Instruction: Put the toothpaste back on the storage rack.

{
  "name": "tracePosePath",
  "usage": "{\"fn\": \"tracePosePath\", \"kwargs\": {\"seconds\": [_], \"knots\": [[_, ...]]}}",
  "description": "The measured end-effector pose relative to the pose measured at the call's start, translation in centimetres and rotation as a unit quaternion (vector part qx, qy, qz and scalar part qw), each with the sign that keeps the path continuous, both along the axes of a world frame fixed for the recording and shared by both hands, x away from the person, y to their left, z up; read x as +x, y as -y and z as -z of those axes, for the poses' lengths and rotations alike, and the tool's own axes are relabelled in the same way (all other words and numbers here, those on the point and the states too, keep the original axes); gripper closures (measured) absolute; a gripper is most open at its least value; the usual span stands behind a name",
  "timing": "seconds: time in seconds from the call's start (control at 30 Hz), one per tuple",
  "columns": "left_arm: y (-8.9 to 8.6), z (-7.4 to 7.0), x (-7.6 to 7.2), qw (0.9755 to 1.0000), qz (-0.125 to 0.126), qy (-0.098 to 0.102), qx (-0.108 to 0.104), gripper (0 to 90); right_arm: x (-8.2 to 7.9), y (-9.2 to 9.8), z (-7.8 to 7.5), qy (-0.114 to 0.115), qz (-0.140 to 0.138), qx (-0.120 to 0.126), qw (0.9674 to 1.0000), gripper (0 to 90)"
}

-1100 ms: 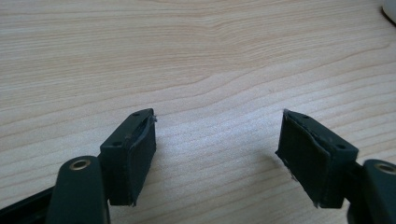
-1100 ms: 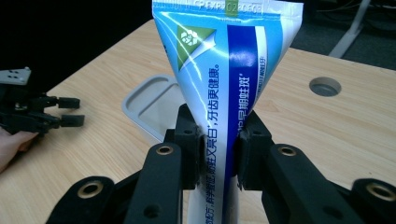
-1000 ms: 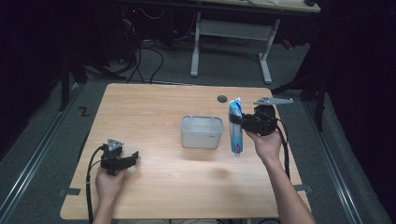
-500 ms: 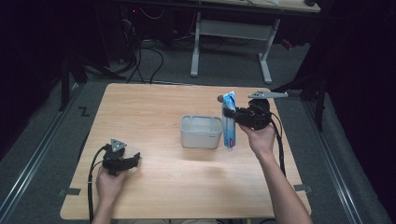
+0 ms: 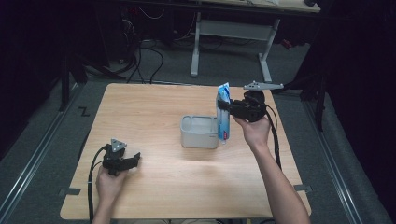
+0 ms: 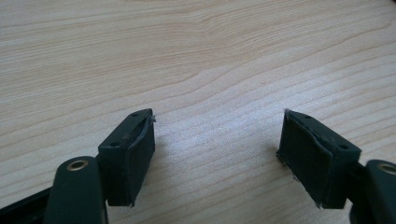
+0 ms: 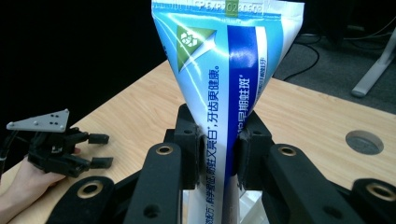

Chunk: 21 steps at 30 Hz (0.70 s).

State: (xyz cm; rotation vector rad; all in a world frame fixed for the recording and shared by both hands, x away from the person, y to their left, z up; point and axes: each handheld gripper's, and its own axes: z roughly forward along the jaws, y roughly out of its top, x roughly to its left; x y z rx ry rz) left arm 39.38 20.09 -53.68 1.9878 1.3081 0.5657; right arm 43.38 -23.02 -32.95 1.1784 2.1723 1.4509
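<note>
A blue and white toothpaste tube (image 5: 223, 113) hangs upright with its crimped end up, just right of a clear plastic box (image 5: 199, 132) at the table's middle. My right gripper (image 5: 228, 108) is shut on the tube; in the right gripper view the black pads (image 7: 194, 148) pinch the tube (image 7: 227, 88) about its middle. My left gripper (image 5: 135, 160) rests on the table near the front left, held by a hand. In the left gripper view my left gripper (image 6: 217, 140) is open above bare wood, nothing between the jaws.
The wooden table (image 5: 154, 107) has a round cable hole (image 7: 364, 141) at its far right. A white desk frame (image 5: 231, 32) and cables lie on the floor behind. The left hand's gripper (image 7: 60, 142) shows far off in the right gripper view.
My right gripper has lifted the tube and carried it left, toward the box's right side, and the tube now stands more upright. The left gripper has stayed put.
</note>
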Motion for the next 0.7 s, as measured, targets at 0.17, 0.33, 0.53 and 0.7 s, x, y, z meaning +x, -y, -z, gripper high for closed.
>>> {"fn": "tracePosePath", "kwargs": {"seconds": [0.17, 0.33, 0.53, 0.7], "knots": [[0.0, 0.0, 0.0, 1.0, 0.0, 0.0, 0.0, 27.2, 0.6, -0.6, -0.3, 0.003, 0.0, 0.0, 1.0, 73.7], [0.0, 0.0, 0.0, 1.0, -0.002, 0.001, -0.001, 27.3, 1.2, -1.4, -0.6, 0.007, 0.003, 0.001, 1.0, 73.7], [0.0, 0.0, 0.0, 1.0, -0.002, 0.001, -0.001, 27.4, 1.8, -2.5, -0.7, 0.009, 0.003, -0.008, 0.9999, 73.7], [0.0, 0.0, 0.0, 1.0, -0.003, 0.001, -0.001, 27.4, 2.2, -3.0, -0.7, 0.014, 0.004, -0.004, 0.9999, 73.7]]}}
